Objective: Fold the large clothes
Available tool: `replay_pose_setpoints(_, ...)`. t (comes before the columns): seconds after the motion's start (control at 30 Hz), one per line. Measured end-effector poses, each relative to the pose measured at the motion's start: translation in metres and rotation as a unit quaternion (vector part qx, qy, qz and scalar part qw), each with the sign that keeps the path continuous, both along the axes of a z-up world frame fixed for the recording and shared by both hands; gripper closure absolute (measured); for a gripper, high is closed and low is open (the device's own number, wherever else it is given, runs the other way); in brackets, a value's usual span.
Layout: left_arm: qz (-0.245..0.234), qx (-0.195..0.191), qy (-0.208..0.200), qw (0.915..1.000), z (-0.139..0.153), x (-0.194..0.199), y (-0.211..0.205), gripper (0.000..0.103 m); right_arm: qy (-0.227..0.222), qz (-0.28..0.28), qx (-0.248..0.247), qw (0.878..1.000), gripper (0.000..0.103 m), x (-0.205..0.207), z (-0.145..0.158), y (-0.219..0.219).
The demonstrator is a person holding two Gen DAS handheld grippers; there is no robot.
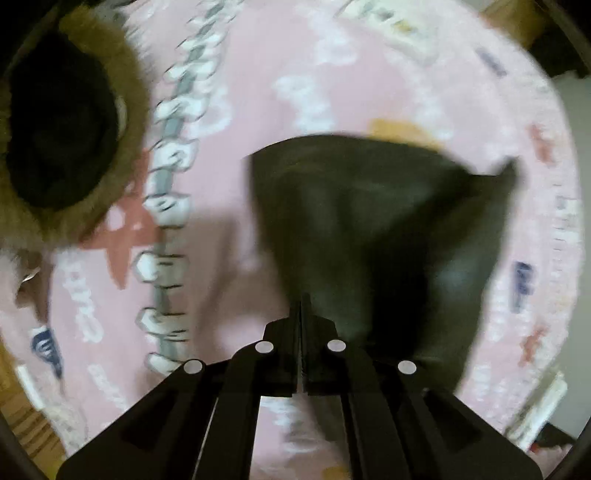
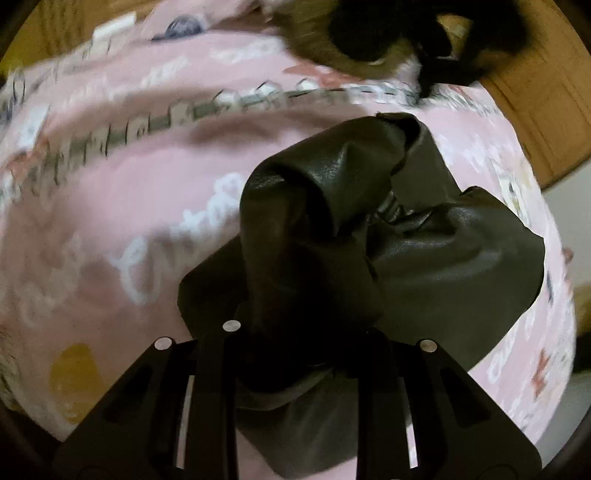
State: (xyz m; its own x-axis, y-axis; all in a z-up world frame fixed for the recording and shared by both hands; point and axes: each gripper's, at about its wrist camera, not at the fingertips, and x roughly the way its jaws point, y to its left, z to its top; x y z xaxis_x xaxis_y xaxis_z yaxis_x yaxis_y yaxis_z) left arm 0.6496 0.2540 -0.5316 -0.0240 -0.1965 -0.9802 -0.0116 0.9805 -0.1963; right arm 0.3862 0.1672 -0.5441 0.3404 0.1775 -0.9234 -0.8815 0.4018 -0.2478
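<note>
A dark leather-like garment [image 1: 373,229] hangs from my left gripper [image 1: 301,306], whose jaws are pressed together on its edge. In the right wrist view the same dark garment [image 2: 332,229] is bunched in thick folds over my right gripper [image 2: 306,343], which is shut on it with its fingertips hidden by the folds. Both grippers hold it above a pink printed bedspread [image 1: 258,92]. A black garment with a brown fur-trimmed hood [image 1: 59,125] lies at the left, and it also shows in the right wrist view [image 2: 388,33] at the top.
The pink bedspread [image 2: 110,221] with white lettering and a grey zipper-like print stripe [image 1: 166,206] fills both views. A wooden floor or bed frame [image 2: 535,110] shows at the upper right. A pale wall or floor [image 1: 569,258] lies beyond the bed's right edge.
</note>
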Motion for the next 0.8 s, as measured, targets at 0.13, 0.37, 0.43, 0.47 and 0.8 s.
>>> replay_pose_setpoints(0.13,-0.048,-0.037,0.037,0.9975,-0.029,0.01,-0.007,0.102,-0.028,0.0,-0.02,0.999,0.081,-0.01,-0.013,0.007)
replay_pose_setpoints(0.37,0.019,-0.071,0.103,0.992,-0.112,-0.032,0.009,0.102,0.014,-0.013,0.043,0.999,0.038,-0.019,0.011,-0.024)
replay_pose_setpoints(0.43,0.025,-0.077,0.096,0.992,-0.115,-0.035,0.009,0.102,0.049,-0.024,0.051,0.997,0.038,-0.025,0.022,-0.043)
replay_pose_setpoints(0.47,0.032,-0.082,0.094,0.9916,-0.116,-0.037,0.01,0.102,0.085,-0.048,0.068,0.993,0.038,-0.024,0.035,-0.061)
replay_pose_setpoints(0.8,0.189,-0.174,0.003,0.9663,-0.055,-0.067,0.065,0.102,0.132,-0.347,0.175,0.912,0.036,0.177,0.097,-0.098)
